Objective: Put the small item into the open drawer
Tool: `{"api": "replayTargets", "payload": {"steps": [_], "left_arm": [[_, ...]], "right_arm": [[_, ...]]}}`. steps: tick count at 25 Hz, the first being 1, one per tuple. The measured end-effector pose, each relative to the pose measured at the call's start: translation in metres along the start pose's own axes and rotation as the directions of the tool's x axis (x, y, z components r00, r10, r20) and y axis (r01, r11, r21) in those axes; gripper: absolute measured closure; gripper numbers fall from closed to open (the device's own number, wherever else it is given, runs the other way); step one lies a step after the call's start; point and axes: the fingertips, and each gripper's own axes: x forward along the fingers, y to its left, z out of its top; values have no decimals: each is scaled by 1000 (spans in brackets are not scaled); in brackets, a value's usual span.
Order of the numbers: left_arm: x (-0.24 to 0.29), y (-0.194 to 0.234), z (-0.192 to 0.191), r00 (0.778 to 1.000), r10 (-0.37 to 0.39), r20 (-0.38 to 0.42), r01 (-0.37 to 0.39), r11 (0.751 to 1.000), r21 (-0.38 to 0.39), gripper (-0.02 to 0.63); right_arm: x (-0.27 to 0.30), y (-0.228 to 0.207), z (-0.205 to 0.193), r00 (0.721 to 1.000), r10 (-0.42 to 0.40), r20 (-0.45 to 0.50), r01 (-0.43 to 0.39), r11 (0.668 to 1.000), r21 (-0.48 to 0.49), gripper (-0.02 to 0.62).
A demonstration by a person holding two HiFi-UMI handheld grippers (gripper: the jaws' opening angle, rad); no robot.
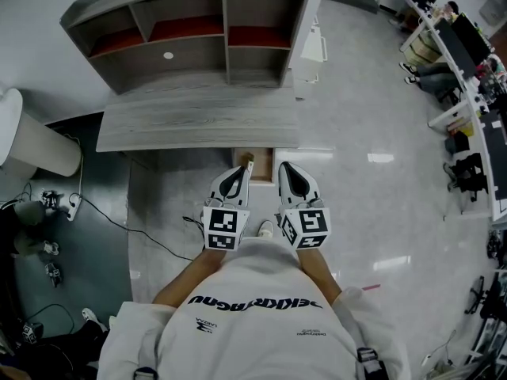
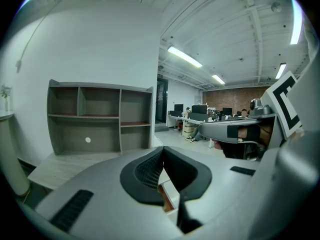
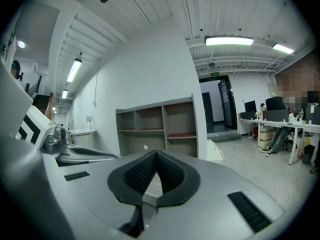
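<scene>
A small white round item (image 1: 168, 55) lies in the lower left compartment of the grey shelf unit (image 1: 190, 30) on the desk; it also shows in the left gripper view (image 2: 88, 140) and the right gripper view (image 3: 145, 147). The open drawer (image 1: 261, 165) juts from under the desk's front edge, its brown inside showing. My left gripper (image 1: 243, 169) and right gripper (image 1: 283, 167) hang side by side close to my body, their tips just over the drawer. Both are shut with nothing in them; the dark pads meet in each gripper view (image 2: 162, 153) (image 3: 156, 155).
The grey wooden desk top (image 1: 198, 121) lies between me and the shelves. A white round bin (image 1: 32, 145) and cables (image 1: 119, 220) are on the dark floor at the left. Office desks with seated people (image 1: 451, 62) stand far right across the glossy floor.
</scene>
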Motion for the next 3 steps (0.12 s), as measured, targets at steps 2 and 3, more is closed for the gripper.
{"api": "replayTargets", "payload": {"steps": [2,3], "left_arm": [[1,-1,-1,1000,-2,-4,2,1000,-4,591],[2,-1,-2,1000,-3,-6,3,1000,-5,591]], "right_arm": [[0,-1,0,1000,-1,-1,1,1000,-3,563],[0,-1,-1,1000,-2,-1,2,1000,-3,563]]}}
